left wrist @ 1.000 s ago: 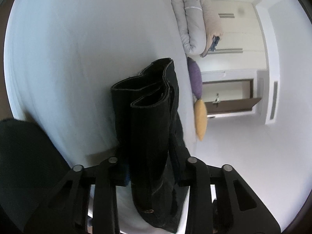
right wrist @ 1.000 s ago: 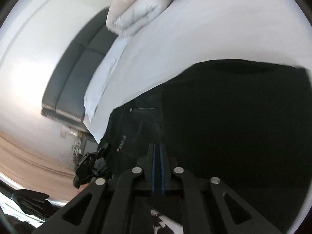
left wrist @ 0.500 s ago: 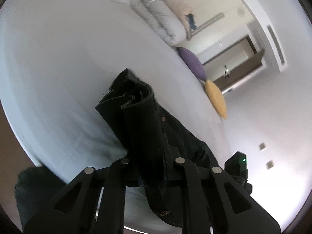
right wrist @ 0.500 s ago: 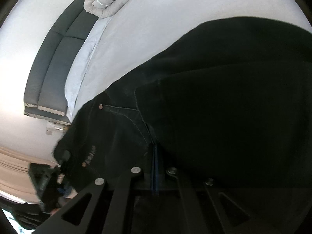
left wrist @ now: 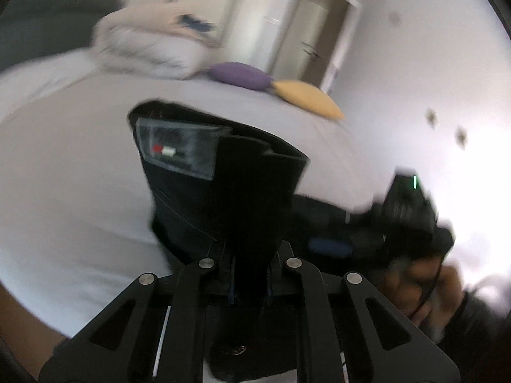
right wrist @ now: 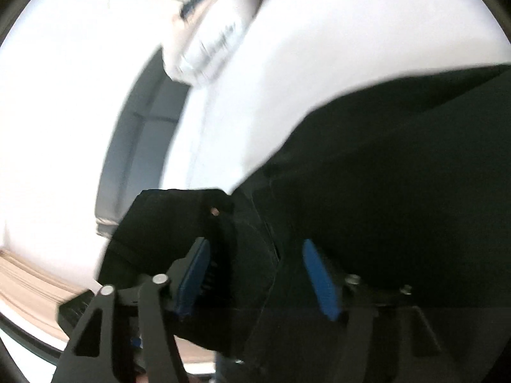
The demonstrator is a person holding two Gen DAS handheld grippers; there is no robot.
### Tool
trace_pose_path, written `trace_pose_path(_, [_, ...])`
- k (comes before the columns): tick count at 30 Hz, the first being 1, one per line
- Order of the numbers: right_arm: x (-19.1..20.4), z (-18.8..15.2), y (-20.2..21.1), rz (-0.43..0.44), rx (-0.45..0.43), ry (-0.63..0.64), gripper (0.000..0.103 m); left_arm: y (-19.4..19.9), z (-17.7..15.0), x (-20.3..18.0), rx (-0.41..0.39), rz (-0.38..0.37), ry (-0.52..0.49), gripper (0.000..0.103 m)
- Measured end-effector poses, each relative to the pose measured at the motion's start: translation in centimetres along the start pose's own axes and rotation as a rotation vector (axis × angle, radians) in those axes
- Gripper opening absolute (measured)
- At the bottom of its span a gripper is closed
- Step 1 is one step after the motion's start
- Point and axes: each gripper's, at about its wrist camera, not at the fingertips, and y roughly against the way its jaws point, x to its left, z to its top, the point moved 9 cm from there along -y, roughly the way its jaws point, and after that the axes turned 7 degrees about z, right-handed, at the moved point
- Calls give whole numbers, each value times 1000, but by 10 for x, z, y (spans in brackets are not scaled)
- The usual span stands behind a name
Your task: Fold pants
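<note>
in the left wrist view we see our left tongs (left wrist: 250, 274) closed tight on a bunched end of the black pants (left wrist: 230, 188), which stand up from between the fingers over the white bed (left wrist: 73, 159); a clear plastic tag (left wrist: 179, 150) with a red and white mark sits near the top of the raised fold. further back on the bed lie a rolled pale duvet (left wrist: 150, 48), a purple pillow (left wrist: 239, 75) and a yellow pillow (left wrist: 306, 99), all blurred. at the right edge our right hand (left wrist: 418, 274) grips the other tool. in the right wrist view our right tongs (right wrist: 258, 271) stand wide, blue pads (right wrist: 319, 277) well apart, with pants (right wrist: 399, 191) cloth lying loose between and around them; we cannot tell whether either pad touches it. the rest of the garment spreads to the right across the bed (right wrist: 319, 48), and a grey headboard (right wrist: 140, 140) shows at the left.
</note>
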Motion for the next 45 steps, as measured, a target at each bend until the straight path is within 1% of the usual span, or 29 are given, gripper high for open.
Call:
trace_pose_path(2, [-10, 6, 26, 70, -33, -61, 72, -10, -9, -43, 11, -5, -139, 11])
trace_pose_path(5, [-29, 8, 56, 138, -71, -142, 73, -24, -30, -94, 31, -10, -319, 11])
trace_pose_path(6, [-32, 8, 63, 164, -76, -160, 73, -30, -40, -108, 43, -13, -367, 11])
trace_pose_path(8, [-33, 5, 73, 200, -79, -163, 78, -40, -57, -131, 72, -19, -444, 11])
trace_pose_path(10, [-31, 0, 75, 189, -65, -137, 78, -46, -70, -150, 85, -24, -509, 11])
trace_pose_path(12, [-28, -2, 70, 159, -39, -104, 79, -51, -78, -165, 83, -20, -568, 11])
trace_pose_path(13, [-27, -4, 67, 130, -23, -83, 79, -51, -83, -174, 78, -16, -612, 11])
trace_pose_path(15, [-28, -4, 67, 68, -3, -45, 78, -53, -89, -180, 67, 5, -665, 11])
trace_pose_path(16, [-28, -5, 65, 22, 11, -21, 73, -55, -92, -182, 61, 16, -690, 11])
trace_pose_path(17, [-28, -5, 63, -14, 19, -11, 62, -56, -93, -186, 55, 26, -714, 11])
trace_pose_path(18, [-32, -4, 64, -55, 27, -11, 56, -56, -94, -186, 52, 30, -722, 11])
trace_pose_path(20, [-46, -3, 72, -92, 30, -40, 31, -60, -95, -190, 46, 35, -738, 11])
trace_pose_path(22, [-53, -3, 79, -115, 19, -52, 24, -63, -100, -192, 48, 25, -750, 11])
trace_pose_path(23, [-55, -4, 84, -125, 15, -42, 17, -65, -103, -197, 51, 17, -760, 11])
trace_pose_path(25, [-52, -5, 89, -169, 10, 5, 14, -74, -105, -198, 57, 7, -774, 11])
trace_pose_path(26, [-50, -3, 90, -183, 6, 23, 13, -77, -105, -204, 55, -3, -782, 11])
trace_pose_path(27, [-47, 0, 93, -198, -1, 50, 13, -77, -105, -201, 54, -11, -782, 11])
trace_pose_path(29, [-46, 8, 97, -203, -15, 72, 13, -80, -100, -209, 49, -32, -781, 11])
trace_pose_path(30, [-46, 11, 102, -202, -21, 76, 13, -77, -103, -213, 44, -42, -786, 11])
trace_pose_path(34, [-51, 21, 122, -219, -49, 84, 12, -85, -99, -237, 28, -76, -818, 11])
trace_pose_path(35, [-55, 23, 134, -219, -58, 80, 12, -90, -97, -238, 27, -85, -826, 11])
trace_pose_path(37, [-62, 25, 143, -225, -70, 75, 12, -93, -98, -232, 32, -101, -836, 11])
trace_pose_path(39, [-68, 24, 152, -225, -79, 69, 12, -98, -101, -240, 40, -117, -846, 11])
trace_pose_path(44, [-75, 27, 149, -227, -87, 67, 12, -108, -105, -239, 61, -123, -854, 11])
trace_pose_path(45, [-76, 25, 147, -229, -88, 70, 12, -114, -101, -237, 67, -123, -855, 11])
